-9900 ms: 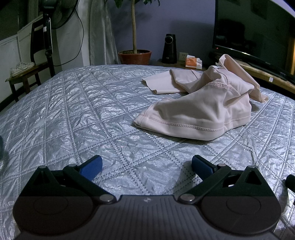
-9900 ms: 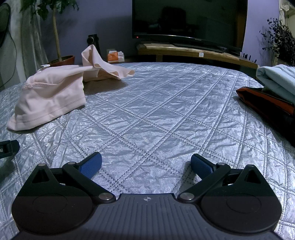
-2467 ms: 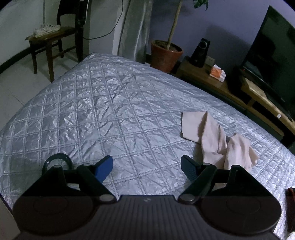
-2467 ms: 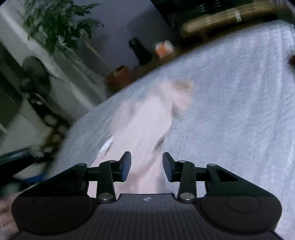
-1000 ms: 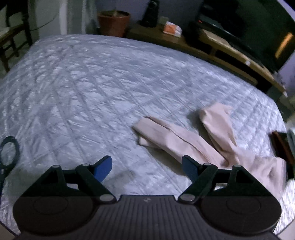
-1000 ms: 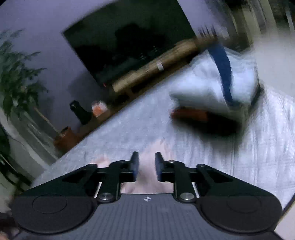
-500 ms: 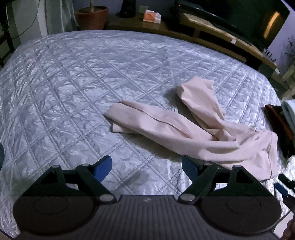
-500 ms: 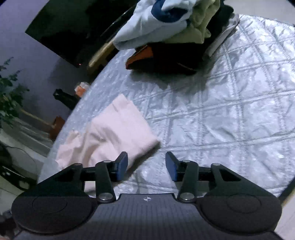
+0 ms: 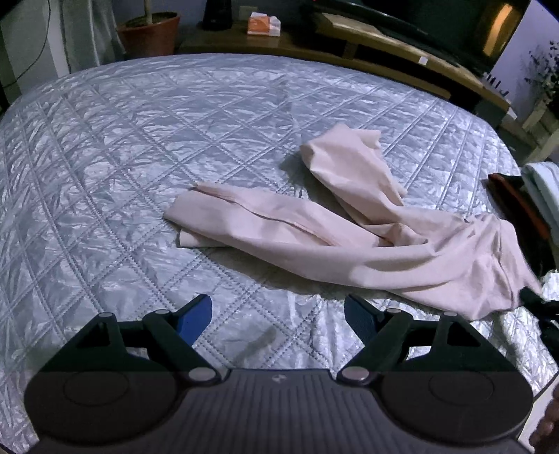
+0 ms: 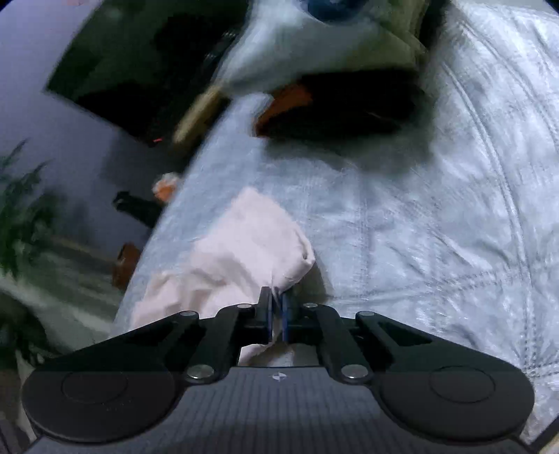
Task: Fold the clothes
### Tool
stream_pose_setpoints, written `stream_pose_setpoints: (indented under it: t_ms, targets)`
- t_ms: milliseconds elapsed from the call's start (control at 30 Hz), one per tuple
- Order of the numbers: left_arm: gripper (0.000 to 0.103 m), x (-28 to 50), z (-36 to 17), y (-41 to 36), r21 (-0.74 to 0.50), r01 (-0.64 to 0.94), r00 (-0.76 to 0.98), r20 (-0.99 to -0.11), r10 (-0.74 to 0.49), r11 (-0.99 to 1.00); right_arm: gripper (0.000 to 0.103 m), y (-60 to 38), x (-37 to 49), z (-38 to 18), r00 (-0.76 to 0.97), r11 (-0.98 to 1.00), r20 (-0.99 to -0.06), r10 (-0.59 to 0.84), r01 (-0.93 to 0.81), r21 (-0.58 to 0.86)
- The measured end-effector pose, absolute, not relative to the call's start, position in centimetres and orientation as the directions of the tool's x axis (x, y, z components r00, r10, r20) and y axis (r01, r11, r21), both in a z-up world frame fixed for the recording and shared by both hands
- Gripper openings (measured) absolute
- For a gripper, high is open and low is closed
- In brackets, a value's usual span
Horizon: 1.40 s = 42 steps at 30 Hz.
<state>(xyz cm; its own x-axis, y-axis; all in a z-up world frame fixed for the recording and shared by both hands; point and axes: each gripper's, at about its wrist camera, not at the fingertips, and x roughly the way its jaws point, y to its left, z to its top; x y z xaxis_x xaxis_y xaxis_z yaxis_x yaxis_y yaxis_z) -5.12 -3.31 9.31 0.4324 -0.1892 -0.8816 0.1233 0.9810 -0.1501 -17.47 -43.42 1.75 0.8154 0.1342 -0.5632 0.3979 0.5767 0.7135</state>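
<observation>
Left wrist view: pale pink trousers (image 9: 314, 241) lie crumpled on the quilted silver bedspread (image 9: 139, 146), right of centre frame. One leg runs from mid-frame toward the lower right; its hem edge sits near centre, folded under at the corner. The second leg angles up toward the upper right, its end rumpled. The waist end bunches at the right edge of the frame, where a dark tip of the right gripper (image 9: 539, 302) touches the fabric. The left gripper (image 9: 277, 314) hangs above bare bedspread at lower centre, jaws spread wide, nothing between them, clear of the garment's near edge. Open bedspread fills the whole left half and the upper centre of the frame. A stack of folded clothes (image 9: 534, 195) sits at the far right edge, close to the waist end. A wooden TV bench (image 9: 401, 45) borders the bed's far edge at upper right; a potted plant (image 9: 150, 31) stands at upper left beyond the bed's edge.

Right wrist view, blurred: the right gripper (image 10: 277, 314) at lower centre has its jaws pressed together, pinching an edge of the trousers (image 10: 244, 251). The fabric spreads from the jaws toward centre left. Bare bedspread (image 10: 436, 227) occupies the right half. The clothes stack (image 10: 332, 70) fills the upper centre, apart from the trousers with bedspread between.
</observation>
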Motion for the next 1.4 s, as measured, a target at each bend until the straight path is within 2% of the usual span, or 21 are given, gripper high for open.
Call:
stream_pose_setpoints:
  t_ms: [133,367,533,800,967,1067,1200,1267,1300,1333,1367,1400]
  targets:
    - [0.081,-5.3,9.7,-3.3,-0.183,0.130,0.435,-0.873,-0.221,0.975,0.006,-43.0,-17.8,4.8,0.857,0.597,-0.501,0.121,0.341,0.726]
    - [0.081,-5.5,10.0,-3.2,-0.249,0.140,0.428,-0.858,-0.286,0.958,0.006,-39.8,-15.8,11.5,0.904,0.658,-0.379,0.199,0.163,0.735]
    - [0.081,-5.4,9.7,-3.1,-0.366,0.128,0.393,-0.835,-0.386,0.922,0.006,-37.1,-14.4,17.0,0.924,0.704,-0.283,0.259,0.020,0.710]
    - [0.081,-5.6,9.8,-3.7,-0.471,0.119,0.401,-0.782,-0.477,0.874,0.006,-34.1,-13.6,21.4,0.913,0.696,-0.216,0.345,-0.094,0.711]
    - [0.086,-6.4,10.9,-5.0,-0.402,0.186,0.463,-0.769,-0.441,0.896,0.006,-33.9,-14.5,21.7,0.912,0.672,-0.206,0.354,-0.095,0.734]
    - [0.084,-6.1,10.0,-4.6,-0.354,0.109,0.458,-0.811,-0.363,0.929,0.006,-34.6,-16.0,23.5,0.938,0.709,-0.141,0.315,-0.134,0.692]
    - [0.081,-5.2,9.6,-2.7,-0.360,-0.022,0.472,-0.826,-0.308,0.933,0.005,-37.5,-18.1,25.8,0.975,0.770,-0.083,0.208,-0.110,0.628]
    - [0.081,-5.0,10.0,-1.8,-0.345,-0.062,0.501,-0.822,-0.270,0.937,0.006,-39.3,-18.9,25.7,0.982,0.795,-0.108,0.153,-0.057,0.604]
    - [0.082,-4.8,10.1,-1.4,-0.338,-0.082,0.511,-0.822,-0.252,0.938,0.007,-40.3,-18.9,25.1,0.981,0.805,-0.151,0.120,-0.007,0.594]
    - [0.082,-4.6,10.1,-1.1,-0.336,-0.098,0.510,-0.826,-0.242,0.937,0.010,-40.9,-18.6,24.0,0.969,0.830,-0.239,0.067,0.079,0.552]
    - [0.082,-4.4,10.0,-0.8,-0.336,-0.113,0.503,-0.831,-0.238,0.935,0.017,-41.3,-18.2,22.8,0.941,0.855,-0.337,0.002,0.173,0.488]
    - [0.082,-4.3,9.8,-0.6,-0.337,-0.128,0.496,-0.836,-0.234,0.933,0.018,-41.8,-17.7,21.6,0.901,0.872,-0.428,-0.066,0.261,0.414]
